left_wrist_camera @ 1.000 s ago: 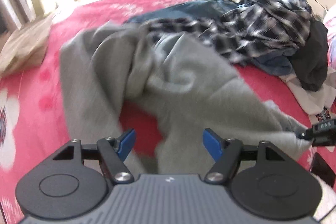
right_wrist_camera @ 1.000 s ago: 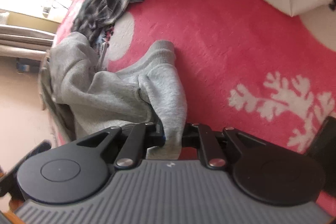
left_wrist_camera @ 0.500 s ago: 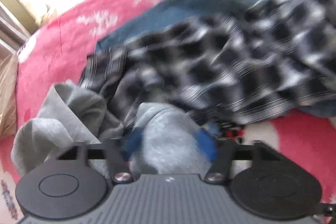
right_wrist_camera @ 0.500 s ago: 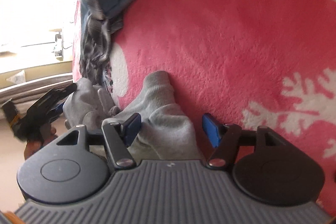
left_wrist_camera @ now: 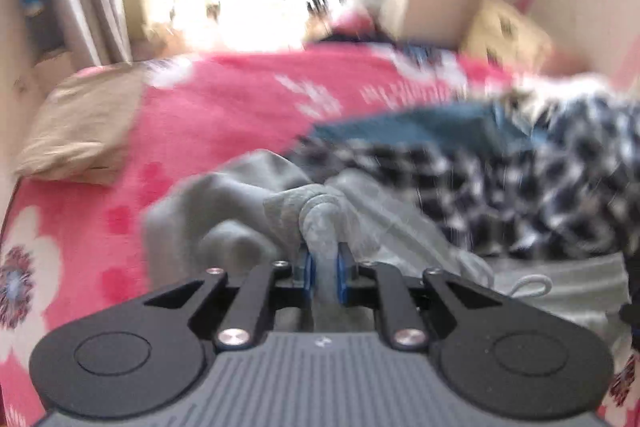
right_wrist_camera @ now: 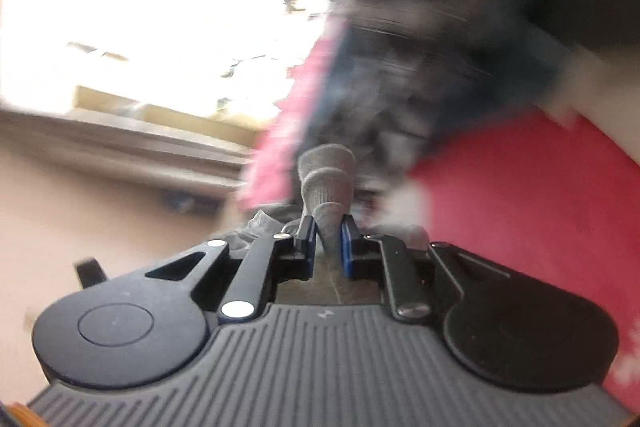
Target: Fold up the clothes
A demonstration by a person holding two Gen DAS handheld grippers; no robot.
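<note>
A grey sweatshirt lies bunched on the pink flowered bedspread. In the left wrist view a fold of it stands between the blue pads of my left gripper; the jaws are closing and the pads press on the cloth. In the right wrist view the ribbed grey cuff of the same garment sticks up between the pads of my right gripper, whose jaws are also closing and pinch it. Both views are blurred by motion.
A black-and-white plaid shirt and blue jeans lie just right of the sweatshirt. A beige folded cloth sits at the bed's left edge. A wooden nightstand stands behind. Dark clothes are heaped on the bed.
The left gripper went from wide open over the sweatshirt to shut on a fold and rose. The right gripper let go of the sleeve, then shut again on the cuff and lifted.
</note>
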